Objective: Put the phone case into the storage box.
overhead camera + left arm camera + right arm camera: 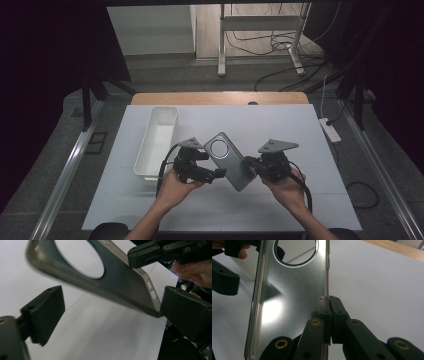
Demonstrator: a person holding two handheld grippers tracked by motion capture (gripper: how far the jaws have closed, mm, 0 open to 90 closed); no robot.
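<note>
Black jaws of the right gripper [329, 301] pinch the long edge of a grey translucent phone case with a round camera hole [289, 297], held above the white table [280, 125]. Left gripper [110, 312] stands wide open around the case's corner, one jaw seemingly touching it, near a white rectangular plastic bin [157, 140].

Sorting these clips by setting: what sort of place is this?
Probably a lab recording station, not a home: a white-covered table hemmed in by dark curtains, loose cables and a power strip on a grey floor, metal stand legs behind.
</note>
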